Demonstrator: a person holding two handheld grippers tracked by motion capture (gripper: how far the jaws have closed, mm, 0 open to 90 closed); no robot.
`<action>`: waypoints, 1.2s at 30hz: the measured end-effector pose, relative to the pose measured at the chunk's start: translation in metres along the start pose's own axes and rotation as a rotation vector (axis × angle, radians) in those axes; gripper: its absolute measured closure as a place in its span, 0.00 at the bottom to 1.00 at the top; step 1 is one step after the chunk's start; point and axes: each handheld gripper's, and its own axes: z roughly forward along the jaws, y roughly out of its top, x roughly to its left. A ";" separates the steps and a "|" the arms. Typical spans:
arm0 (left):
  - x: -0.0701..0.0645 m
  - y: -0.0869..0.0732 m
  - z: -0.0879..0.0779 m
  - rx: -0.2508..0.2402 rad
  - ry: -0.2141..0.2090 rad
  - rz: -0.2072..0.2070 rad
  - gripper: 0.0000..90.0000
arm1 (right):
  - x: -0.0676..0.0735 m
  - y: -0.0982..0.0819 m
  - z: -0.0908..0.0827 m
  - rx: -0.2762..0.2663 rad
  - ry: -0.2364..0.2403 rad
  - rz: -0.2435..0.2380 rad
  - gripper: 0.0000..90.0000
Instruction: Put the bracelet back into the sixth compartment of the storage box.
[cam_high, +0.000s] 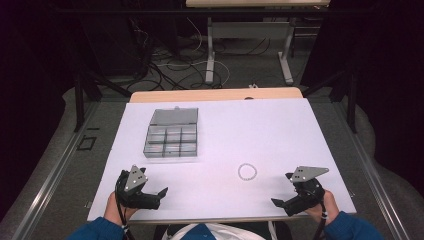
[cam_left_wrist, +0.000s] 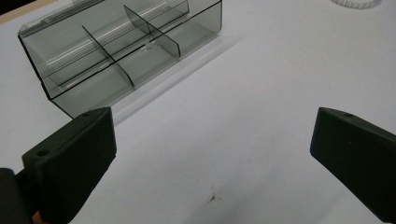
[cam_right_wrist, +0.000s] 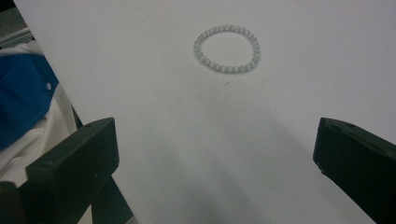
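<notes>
A small ring of pale beads, a bracelet (cam_high: 240, 172) (cam_right_wrist: 226, 69), lies flat on the white table (cam_high: 260, 130), right of centre. A clear grey compartment box (cam_high: 170, 136) (cam_left_wrist: 121, 51) with its lid folded back sits left of centre, and its compartments look empty. My left gripper (cam_high: 155, 185) (cam_left_wrist: 212, 154) rests near the front left edge, open, pointing toward the box with nothing between its jaws. Open as well, my right gripper (cam_high: 282, 189) (cam_right_wrist: 215, 158) sits at the front right, aimed at the bracelet and well short of it.
The person's blue sleeves (cam_high: 100, 230) come in at the table's front edge. Bare white surface (cam_high: 225, 150) separates box, bracelet and grippers. Beyond the table are a wooden strip (cam_high: 215, 94), floor cables (cam_high: 170, 70) and another table's legs (cam_high: 210, 50).
</notes>
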 end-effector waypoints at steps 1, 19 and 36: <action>0.000 0.000 0.000 0.007 0.000 0.002 0.00 | 0.000 0.001 -0.001 0.012 0.014 0.005 0.00; -0.001 0.001 0.003 0.015 0.001 0.019 0.01 | 0.000 0.014 0.012 -0.003 0.011 -0.020 0.00; -0.002 0.000 0.003 0.020 -0.001 0.020 0.01 | -0.002 0.035 0.031 0.034 0.041 -0.034 0.00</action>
